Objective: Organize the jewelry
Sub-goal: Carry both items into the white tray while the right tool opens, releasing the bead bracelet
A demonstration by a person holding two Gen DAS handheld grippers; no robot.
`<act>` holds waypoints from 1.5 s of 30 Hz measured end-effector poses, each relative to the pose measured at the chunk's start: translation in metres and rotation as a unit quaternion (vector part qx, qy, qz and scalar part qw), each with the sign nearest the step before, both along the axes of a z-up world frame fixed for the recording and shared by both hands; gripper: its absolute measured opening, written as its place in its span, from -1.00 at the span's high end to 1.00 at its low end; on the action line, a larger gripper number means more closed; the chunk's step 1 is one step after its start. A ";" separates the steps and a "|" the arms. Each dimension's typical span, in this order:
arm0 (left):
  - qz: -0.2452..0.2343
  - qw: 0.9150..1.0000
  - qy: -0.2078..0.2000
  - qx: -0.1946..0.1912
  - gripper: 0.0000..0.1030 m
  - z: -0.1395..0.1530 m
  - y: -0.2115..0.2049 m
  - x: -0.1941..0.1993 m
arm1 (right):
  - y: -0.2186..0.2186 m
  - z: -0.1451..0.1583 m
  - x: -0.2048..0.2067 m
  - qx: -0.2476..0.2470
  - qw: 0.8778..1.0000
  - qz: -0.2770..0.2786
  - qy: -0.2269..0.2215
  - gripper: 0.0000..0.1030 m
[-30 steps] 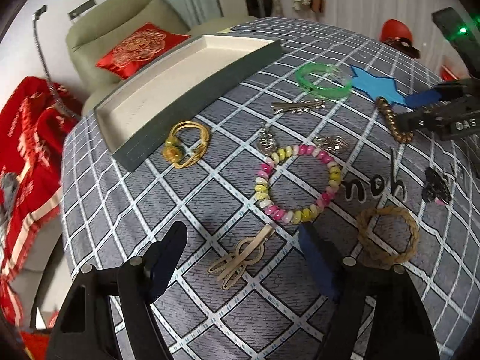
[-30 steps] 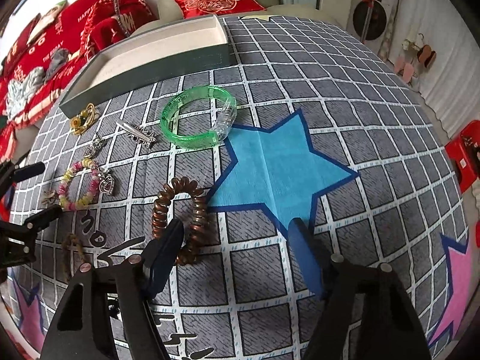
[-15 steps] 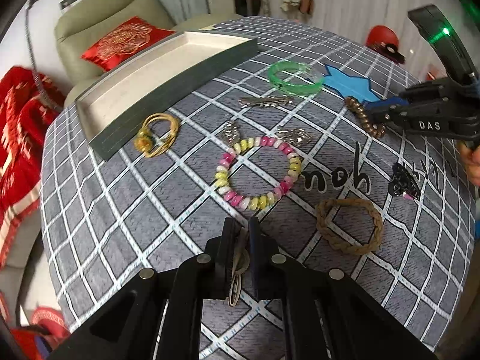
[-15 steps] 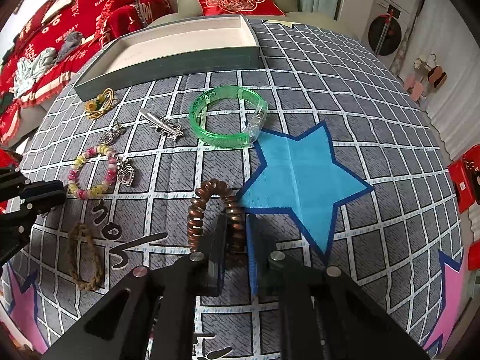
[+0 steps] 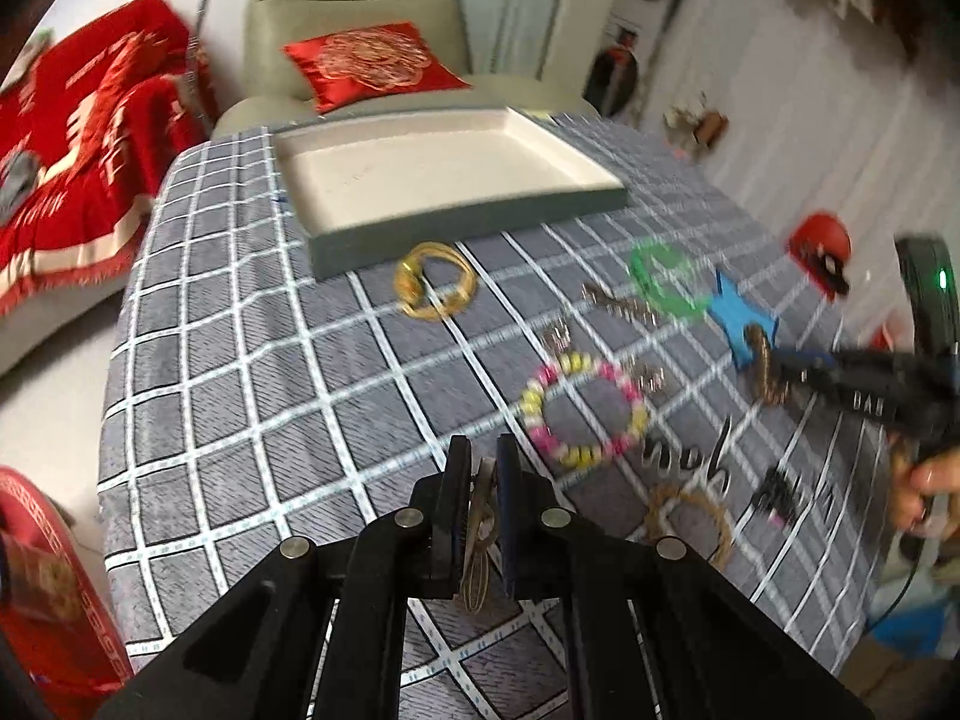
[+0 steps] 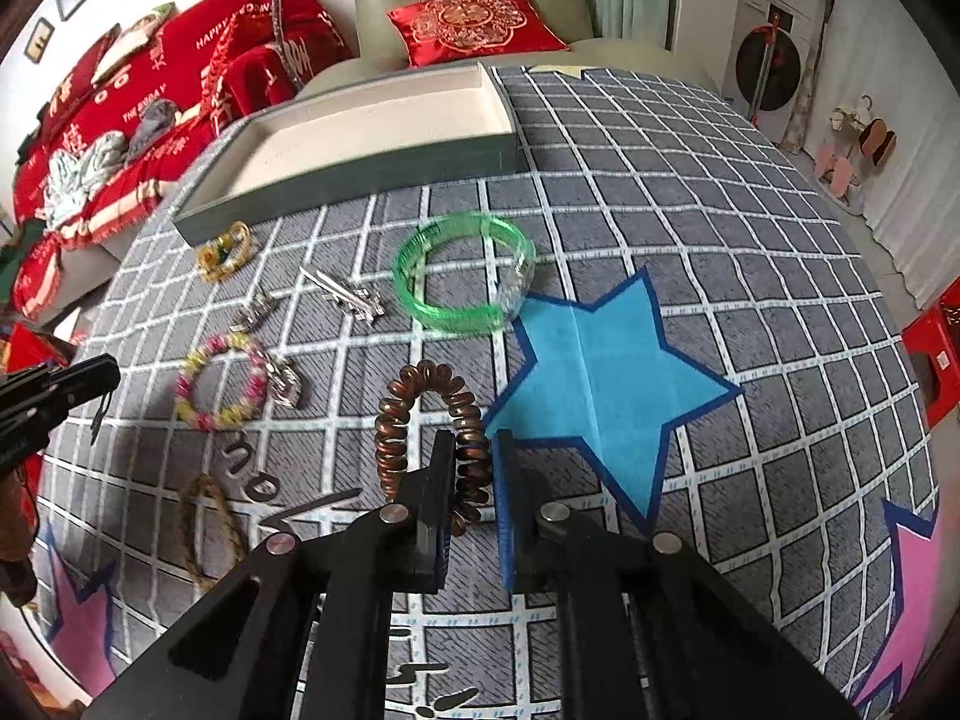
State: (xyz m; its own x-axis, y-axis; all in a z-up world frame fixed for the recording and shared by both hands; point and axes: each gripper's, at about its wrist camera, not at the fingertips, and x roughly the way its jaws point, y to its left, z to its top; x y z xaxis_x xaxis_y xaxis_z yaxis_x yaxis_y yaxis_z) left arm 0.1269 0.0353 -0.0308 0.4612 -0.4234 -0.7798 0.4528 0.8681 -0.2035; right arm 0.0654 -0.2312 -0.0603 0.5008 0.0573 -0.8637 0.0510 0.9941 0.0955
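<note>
My left gripper (image 5: 480, 450) is shut on a gold hair clip (image 5: 480, 534) and holds it above the cloth; it also shows at the left of the right wrist view (image 6: 108, 369). My right gripper (image 6: 471, 441) is shut on a brown spiral hair tie (image 6: 420, 414), lifted off the cloth; the gripper shows too in the left wrist view (image 5: 780, 360). The shallow grey tray (image 5: 468, 219) (image 6: 360, 174) with a cream inside lies at the far side. A beaded bracelet (image 5: 585, 411) (image 6: 219, 381), a green bangle (image 5: 666, 288) (image 6: 465, 279) and a gold bracelet (image 5: 435, 288) (image 6: 225, 252) lie on the cloth.
A silver hair clip (image 6: 345, 294), two silver charms (image 6: 282, 381) (image 6: 255, 309), a braided tan ring (image 5: 690, 519) (image 6: 207, 525) and a black clip (image 5: 777, 495) lie on the checked tablecloth. An armchair with a red cushion (image 5: 372, 63) stands behind the table.
Both grippers have lifted with their pieces and the left view has swung toward the tray. One second ago both were open; both shut half a second ago.
</note>
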 end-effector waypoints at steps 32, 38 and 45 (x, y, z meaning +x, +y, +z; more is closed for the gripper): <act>0.122 0.992 -0.018 -0.027 0.52 0.040 -0.052 0.202 | 0.014 0.030 0.239 0.048 0.998 0.040 -0.025 0.75; 0.133 0.991 0.002 0.006 0.52 0.008 -0.063 0.235 | 0.015 0.005 0.265 0.049 0.998 0.029 -0.007 0.75; 0.134 0.990 0.012 0.047 0.52 -0.019 -0.074 0.248 | 0.016 -0.020 0.279 0.039 0.999 0.025 0.011 0.75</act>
State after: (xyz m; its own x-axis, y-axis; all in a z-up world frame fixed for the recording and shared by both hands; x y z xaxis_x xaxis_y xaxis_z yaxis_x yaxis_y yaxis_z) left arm 0.3749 -0.0384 -0.0494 0.5282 -0.2145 -0.8216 0.2005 0.9717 -0.1248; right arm 0.3440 -0.2149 -0.0804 0.4762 0.1491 -0.8666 0.0051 0.9850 0.1723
